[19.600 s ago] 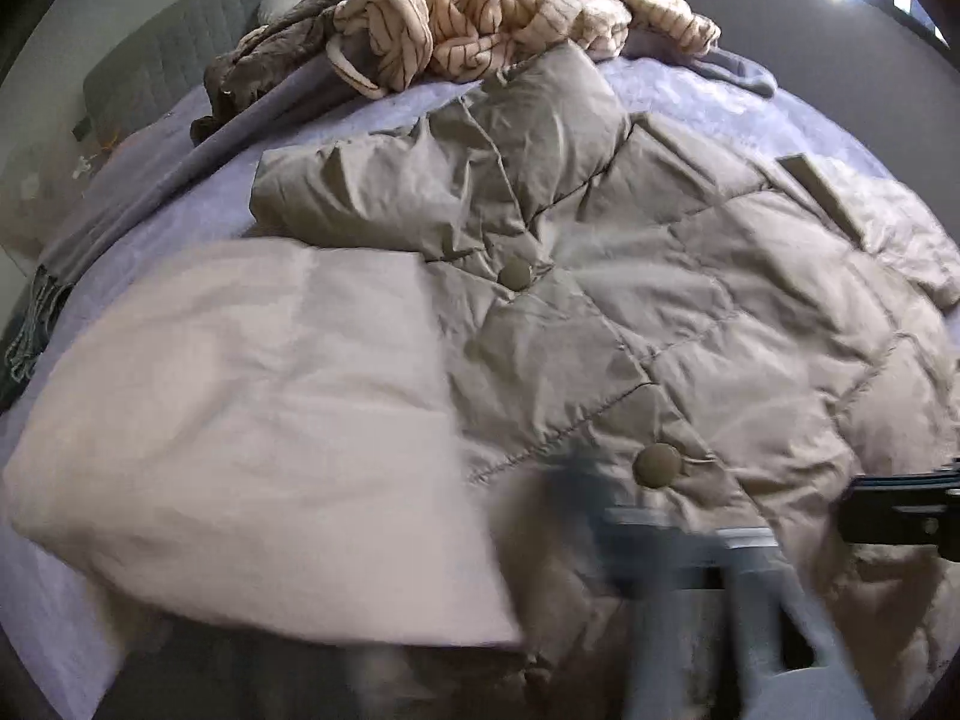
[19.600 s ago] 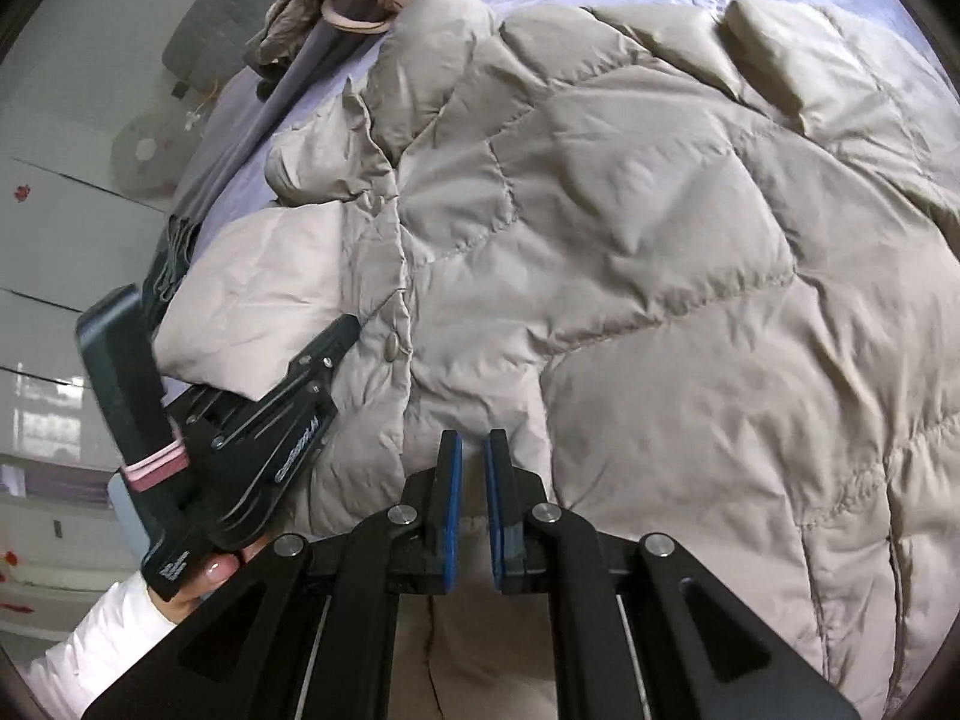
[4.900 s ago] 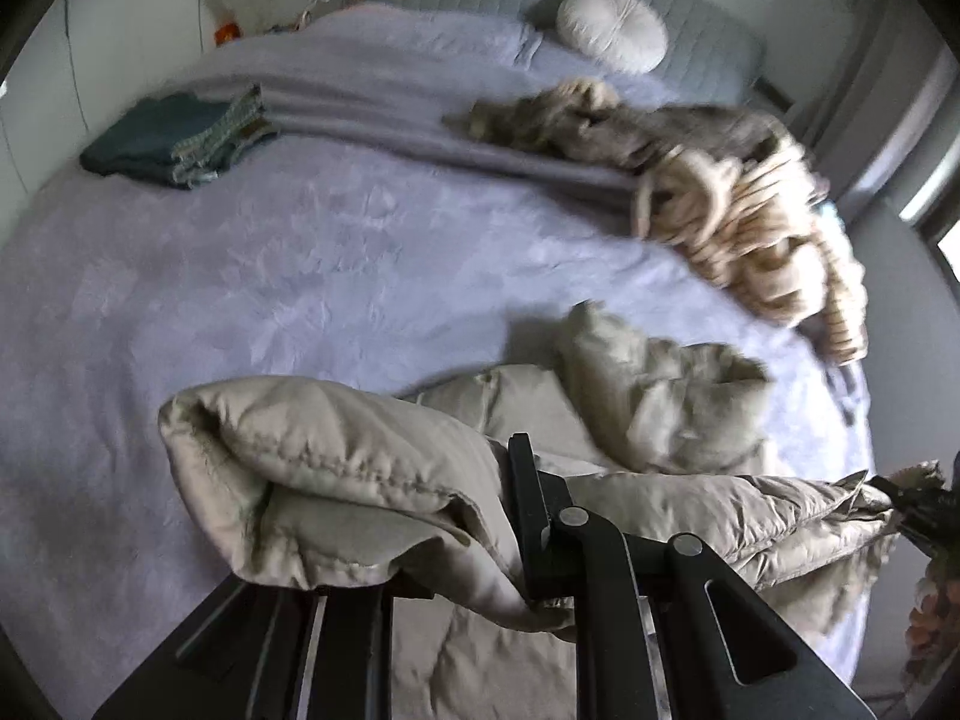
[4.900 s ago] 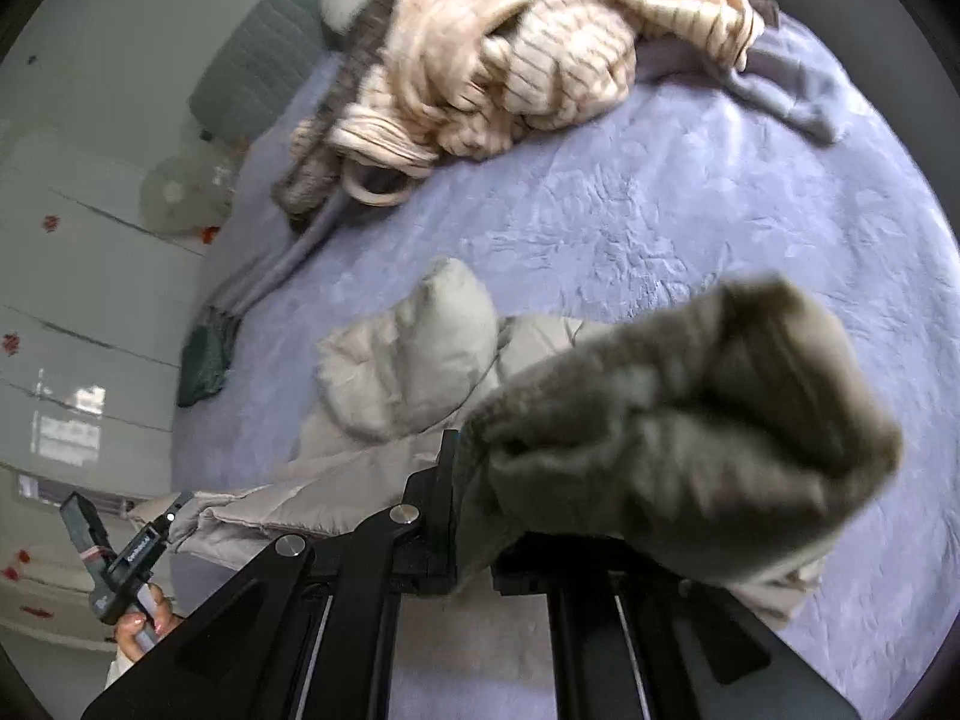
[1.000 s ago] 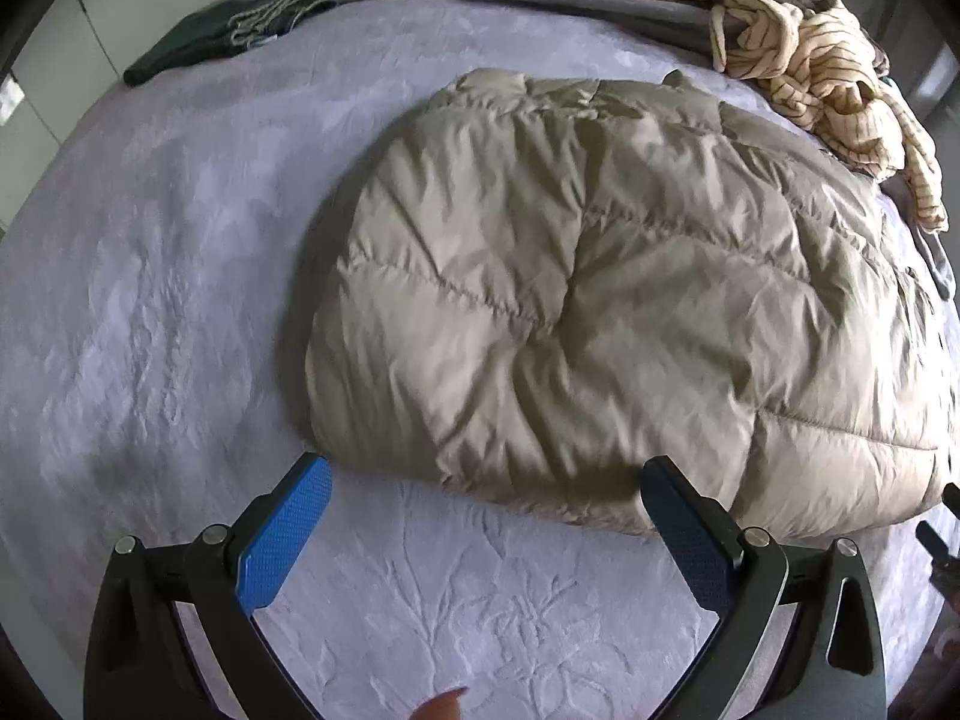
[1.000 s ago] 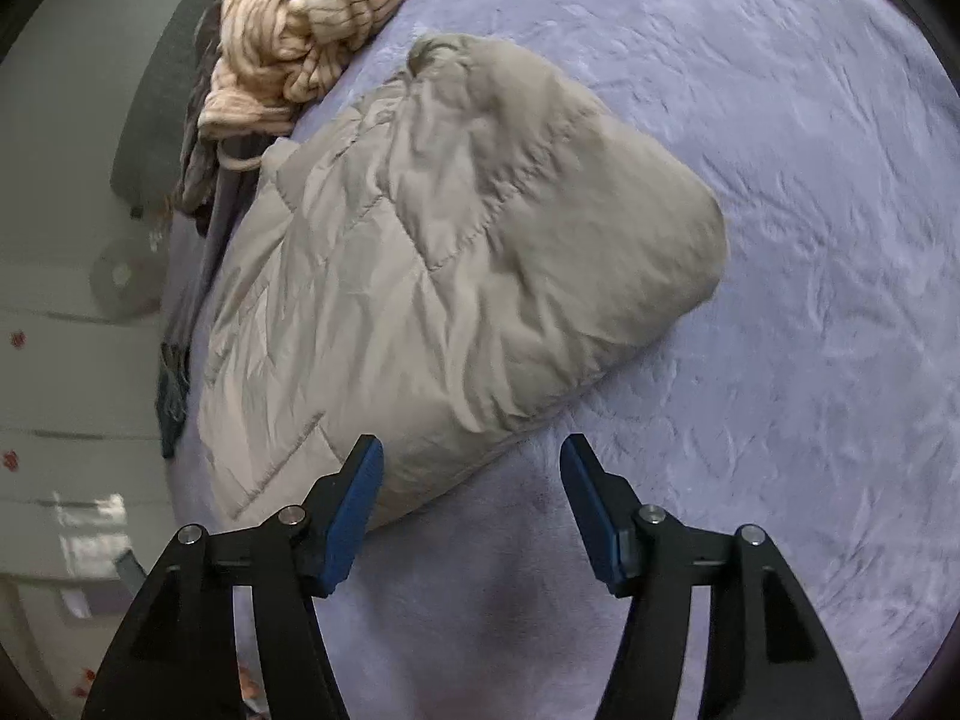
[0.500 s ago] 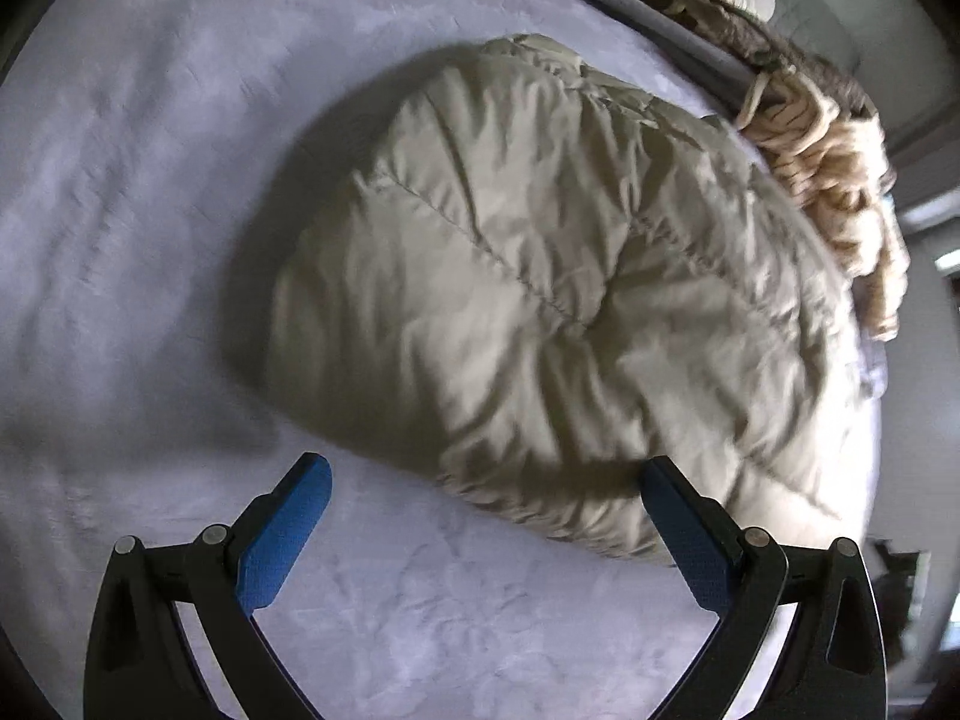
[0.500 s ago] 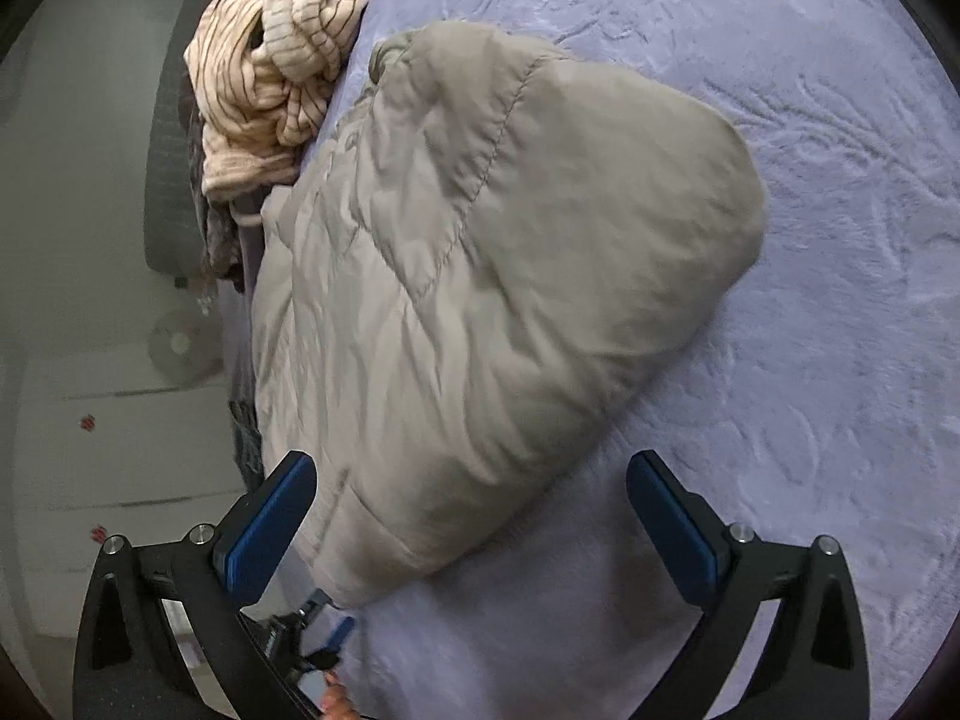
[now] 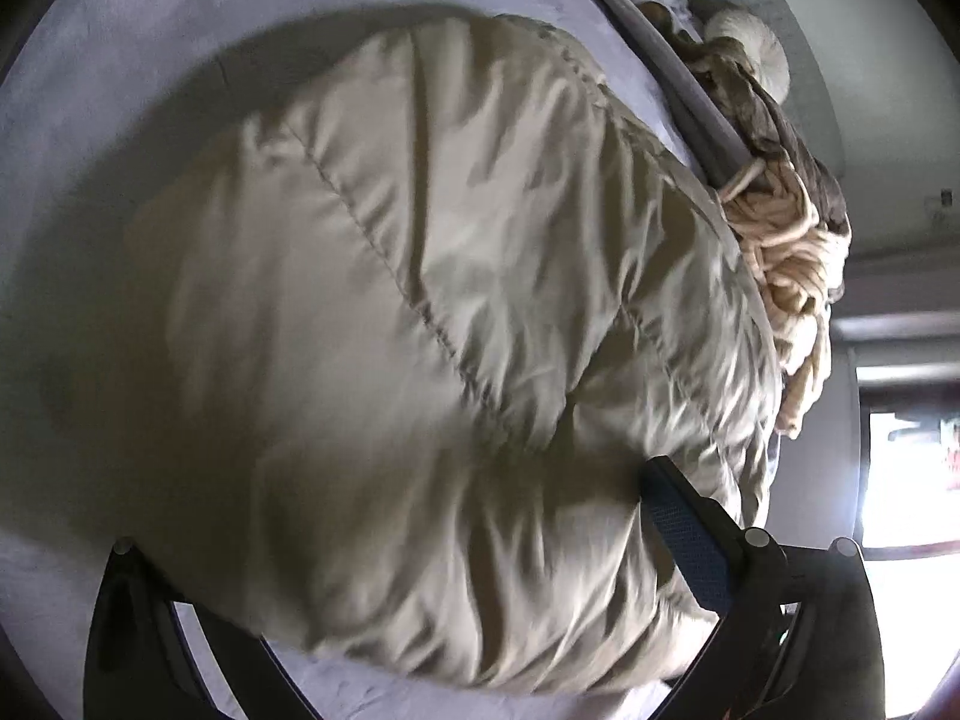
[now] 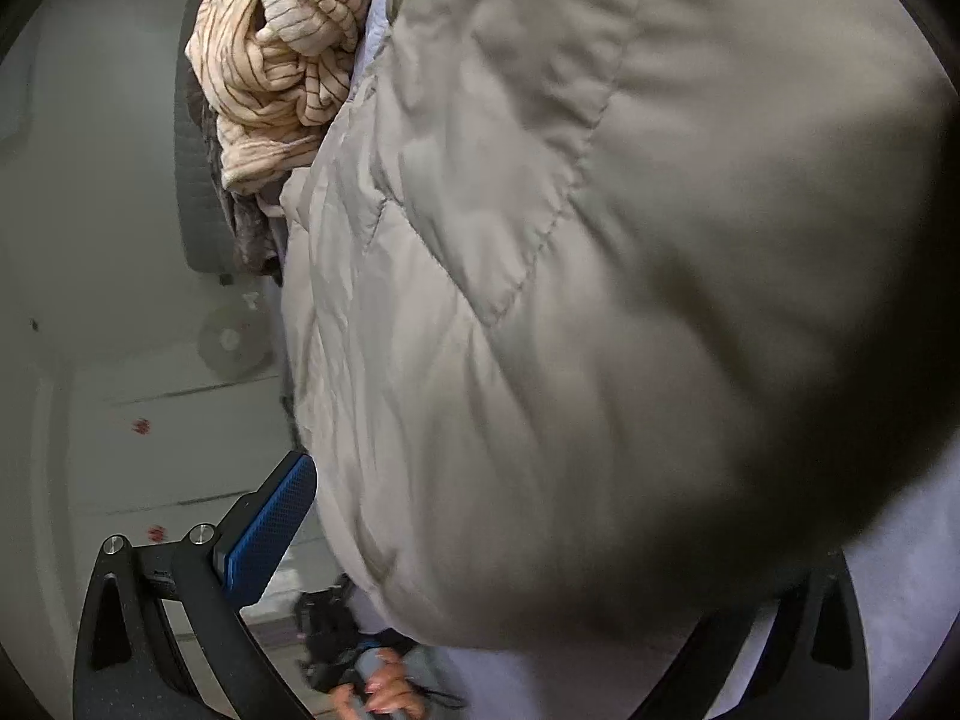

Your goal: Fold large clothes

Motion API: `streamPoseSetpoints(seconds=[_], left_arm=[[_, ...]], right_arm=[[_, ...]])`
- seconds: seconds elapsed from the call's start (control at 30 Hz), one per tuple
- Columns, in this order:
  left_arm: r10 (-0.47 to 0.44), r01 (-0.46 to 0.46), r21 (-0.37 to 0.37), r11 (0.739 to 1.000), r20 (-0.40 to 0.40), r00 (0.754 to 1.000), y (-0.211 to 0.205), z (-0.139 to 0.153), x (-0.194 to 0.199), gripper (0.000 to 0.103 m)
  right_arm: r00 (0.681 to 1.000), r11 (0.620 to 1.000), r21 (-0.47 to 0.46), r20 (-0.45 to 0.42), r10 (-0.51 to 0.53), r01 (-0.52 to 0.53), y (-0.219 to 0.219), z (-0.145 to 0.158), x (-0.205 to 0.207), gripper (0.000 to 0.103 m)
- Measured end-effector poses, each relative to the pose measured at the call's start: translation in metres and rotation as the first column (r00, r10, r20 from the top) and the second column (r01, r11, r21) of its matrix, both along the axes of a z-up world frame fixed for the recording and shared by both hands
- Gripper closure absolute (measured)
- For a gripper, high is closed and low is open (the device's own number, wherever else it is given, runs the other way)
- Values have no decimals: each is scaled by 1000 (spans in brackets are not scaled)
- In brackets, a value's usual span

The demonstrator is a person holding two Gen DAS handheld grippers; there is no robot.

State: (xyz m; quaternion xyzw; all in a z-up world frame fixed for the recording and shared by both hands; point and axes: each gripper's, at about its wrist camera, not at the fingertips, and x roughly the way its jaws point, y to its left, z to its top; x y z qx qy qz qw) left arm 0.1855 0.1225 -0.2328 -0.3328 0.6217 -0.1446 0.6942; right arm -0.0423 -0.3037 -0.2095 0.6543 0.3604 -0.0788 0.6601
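The folded beige puffer jacket (image 9: 456,324) lies on the lavender bedspread (image 9: 90,60) and fills most of both wrist views. The step in hand appears to be taking hold of the folded bundle at its two ends, either for a further fold or to carry it off.

Left gripper (image 9: 396,546): jaws stand wide apart, straddling the near end of the jacket. The right-hand blue pad (image 9: 690,534) lies against or just beside the fabric; the other finger is buried under the bulge of the jacket. No clamping shows, so the jaws read as apart, not yet closed on the cloth.

Right gripper (image 10: 540,540): jaws have just been opening and now stand at full spread. The jacket's other end bulges between them. The left-hand blue pad (image 10: 270,531) stands clear of the fabric; the opposite finger is hidden behind the padding.

Beyond the jacket, ahead of both grippers, lies a heap of unfolded garments, including a cream striped knit (image 10: 282,60).

Next move, as judged: push each gripper further along the bundle so that the pads pass over its full thickness, then close. The padding is thick and springy, so a shallow bite would likely slip or catch only the top layer and open the fold.
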Motion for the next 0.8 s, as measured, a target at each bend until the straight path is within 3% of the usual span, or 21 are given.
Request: streamPoseSetpoints(seconds=[0.13,0.2,0.27,0.3,0.37,0.4,0.43,0.53,0.6,0.8], left_arm=[[59,-59,0,998,4,998,-7,-2,5,0],[93,-93,-4,996,32,995,-8,4,6,10],[83,-83,3,997,60,995,-9,9,8,43],[69,-70,2,998,74,995,-9,12,8,53],[46,-48,10,999,101,994,-4,19,8,73],[29,-32,21,999,120,992,-2,24,7,76],[4,-10,42,999,141,990,-2,30,6,79],[-98,68,136,988,229,968,-11,52,2,83],[-157,110,175,978,282,947,-13,68,-2,84],[-257,198,194,961,359,897,1,100,-16,85]], right_arm=[[1000,1000,2,-6,1,-1,-1,-8,11,0],[1000,1000,-6,-15,12,-12,-1,-8,14,0],[1000,1000,4,-14,9,-9,-2,-6,13,0],[1000,1000,10,-17,0,0,-3,-5,12,3],[999,1000,11,-48,-16,17,-5,-4,9,26],[998,1000,13,-61,-19,19,-5,-4,8,45],[998,1000,22,-60,-21,22,-5,-4,9,56],[999,1000,2,-34,-25,25,-3,5,7,72],[1000,1000,-18,-10,-20,20,-1,15,5,77],[1000,997,-73,28,-7,9,17,43,-16,79]])
